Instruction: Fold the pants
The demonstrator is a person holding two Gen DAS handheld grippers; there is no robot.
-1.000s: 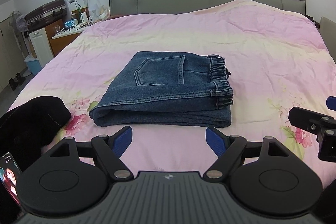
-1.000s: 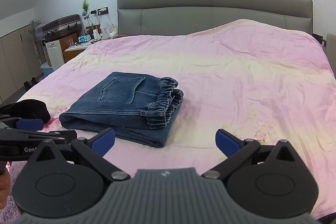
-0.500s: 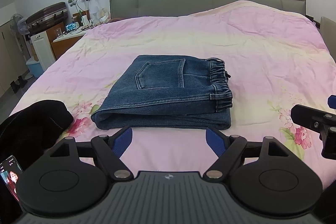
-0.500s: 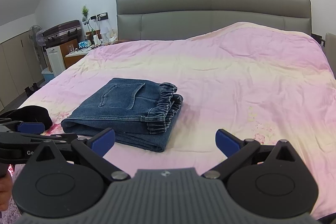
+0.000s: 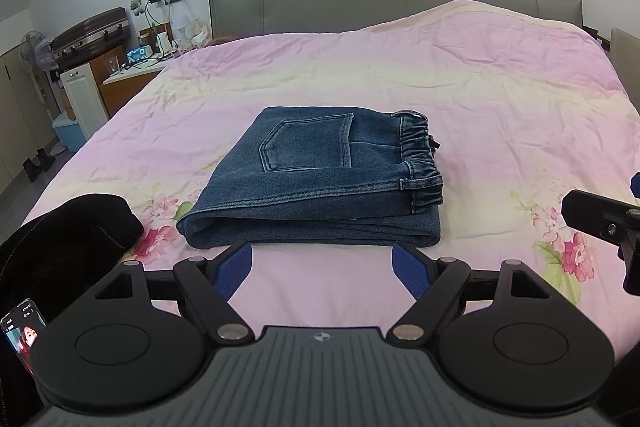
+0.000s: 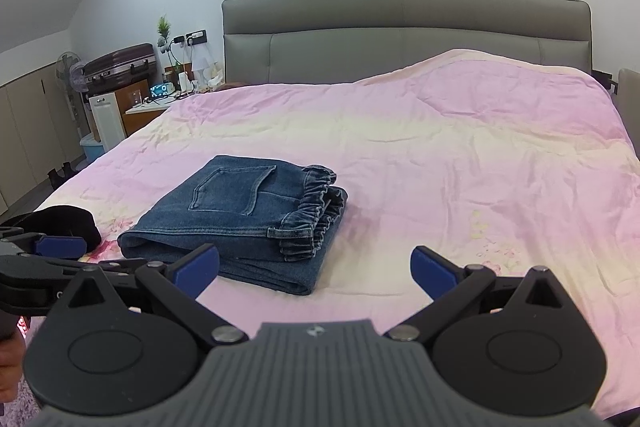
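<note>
Two views. Left wrist: folded pants flat on pink bedspread, just beyond left gripper, fingers spread wide, empty; black garment at left. Right wrist: right gripper likewise agape, holding nothing, pants ahead-left.

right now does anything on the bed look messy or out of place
Nothing serious. The jeans lie folded in a compact stack on the pink bedspread, though the bottom layer sticks out a little past the elastic waistband. A black garment sits bunched at the near left edge. Both the left gripper and the right gripper are open and empty.
</note>
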